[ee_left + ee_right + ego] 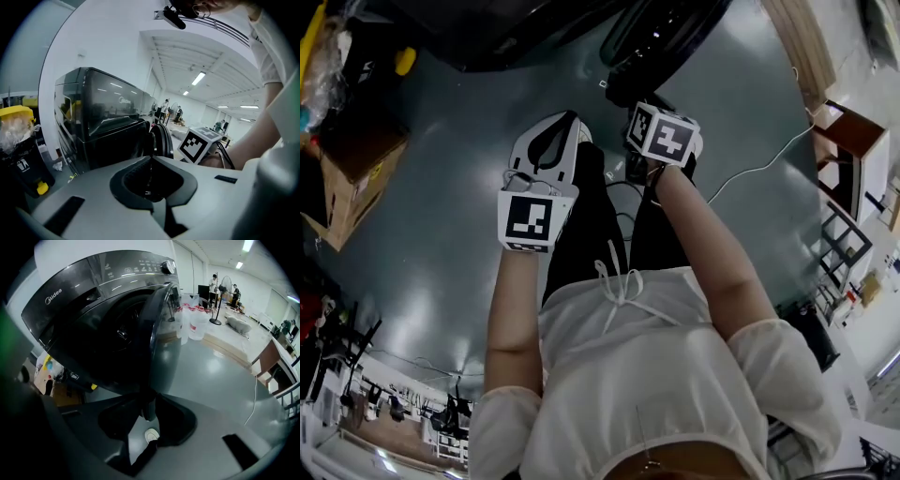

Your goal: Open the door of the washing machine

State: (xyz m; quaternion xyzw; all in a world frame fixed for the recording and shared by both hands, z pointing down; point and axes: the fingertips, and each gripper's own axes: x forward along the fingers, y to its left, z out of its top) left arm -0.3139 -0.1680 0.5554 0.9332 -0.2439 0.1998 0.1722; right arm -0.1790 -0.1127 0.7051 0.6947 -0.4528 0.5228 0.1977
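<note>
The dark washing machine [93,301] fills the upper left of the right gripper view. Its round door [161,348] stands swung well out from the drum opening. My right gripper [149,404] points steeply down, and the door's rim fills the gap between its jaws, which close on it. From the head view I see only its marker cube [664,133], just below the door [666,37]. My left gripper [567,124] hovers beside it, shut and holding nothing. The left gripper view shows the left gripper [150,159] facing the machine [103,126] and the door's edge [164,138].
A cardboard box [356,173] sits on the floor at left, and a yellow-lidded bin [18,140] stands beside the machine. Wooden furniture [848,150] and a white cable [759,164] lie to the right. Water jugs [197,322] stand beyond the door. My legs are right below the grippers.
</note>
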